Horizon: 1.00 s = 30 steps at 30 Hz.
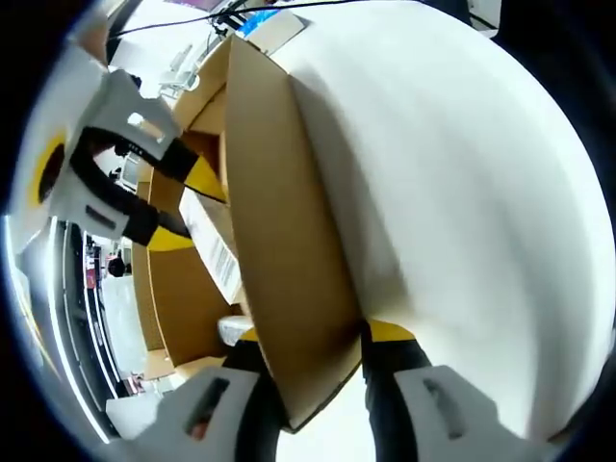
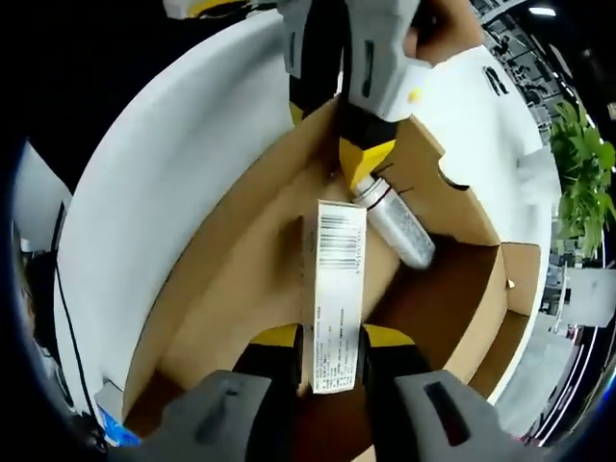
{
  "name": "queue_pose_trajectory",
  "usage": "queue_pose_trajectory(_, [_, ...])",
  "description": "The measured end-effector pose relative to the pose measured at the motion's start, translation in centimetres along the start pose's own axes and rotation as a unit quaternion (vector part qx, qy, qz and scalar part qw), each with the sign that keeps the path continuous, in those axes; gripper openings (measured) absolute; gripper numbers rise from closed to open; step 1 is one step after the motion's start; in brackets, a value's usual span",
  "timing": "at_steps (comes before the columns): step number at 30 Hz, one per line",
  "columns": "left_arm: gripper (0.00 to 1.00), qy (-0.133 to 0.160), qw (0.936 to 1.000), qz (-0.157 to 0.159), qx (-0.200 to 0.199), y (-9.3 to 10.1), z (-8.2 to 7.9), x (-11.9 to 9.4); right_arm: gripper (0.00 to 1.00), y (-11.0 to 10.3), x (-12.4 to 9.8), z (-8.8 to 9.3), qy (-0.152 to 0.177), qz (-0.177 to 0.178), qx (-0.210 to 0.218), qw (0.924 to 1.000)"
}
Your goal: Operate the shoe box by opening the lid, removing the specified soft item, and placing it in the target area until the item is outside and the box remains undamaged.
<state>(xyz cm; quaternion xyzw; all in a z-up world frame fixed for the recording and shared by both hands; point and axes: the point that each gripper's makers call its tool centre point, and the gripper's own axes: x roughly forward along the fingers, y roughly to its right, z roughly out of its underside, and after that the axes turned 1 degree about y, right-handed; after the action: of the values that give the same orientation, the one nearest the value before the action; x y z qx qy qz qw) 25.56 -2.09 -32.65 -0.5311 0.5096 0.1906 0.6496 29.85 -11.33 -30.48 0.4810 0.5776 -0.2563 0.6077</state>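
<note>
The open brown cardboard shoe box [image 2: 231, 289] lies on a white table [image 2: 154, 202]. My right gripper [image 2: 332, 339] is shut on a long white carton with a barcode label [image 2: 335, 289], held just over the box floor. A silver cylinder [image 2: 397, 228] lies inside beyond the carton. My left gripper [image 2: 337, 135] comes in from the top and pinches the box's far side wall. In the left gripper view that wall [image 1: 279, 212] runs up between the jaws of my left gripper [image 1: 318, 337]. To its left, the right gripper [image 1: 188, 209] holds the white carton [image 1: 219, 252] inside the box.
A hand [image 2: 445, 29] holds the left gripper. A green plant [image 2: 577, 159] stands past the table's far edge. Cables and a blue-labelled object [image 1: 252, 17] lie near the box's far end. White table [image 1: 462, 192] spreads to the right of the wall.
</note>
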Motion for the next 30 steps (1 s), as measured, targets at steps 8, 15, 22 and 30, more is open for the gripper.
queue_pose_trajectory(8, [0.29, 0.001, 1.0000, 0.000, 0.000, 0.0, 0.0, 0.0, 0.23, 0.6, 0.7, -1.3, 0.051, 0.002, 0.038, 0.9979])
queue_pose_trajectory(15, [0.29, 0.000, 1.0000, 0.000, -0.001, 0.0, 0.0, 0.1, 0.22, 0.3, 0.7, -0.4, 0.061, 0.010, 0.070, 0.9956])
queue_pose_trajectory(22, [0.29, -0.004, 1.0000, -0.002, -0.003, 0.0, 0.0, 0.1, 0.21, 0.1, 0.4, 0.9, 0.076, 0.045, 0.146, 0.9854])
queue_pose_trajectory(30, [0.29, -0.005, 1.0000, -0.001, -0.004, 0.0, 0.1, 0.2, 0.21, -1.3, -0.3, 2.5, 0.110, 0.065, 0.239, 0.9626])
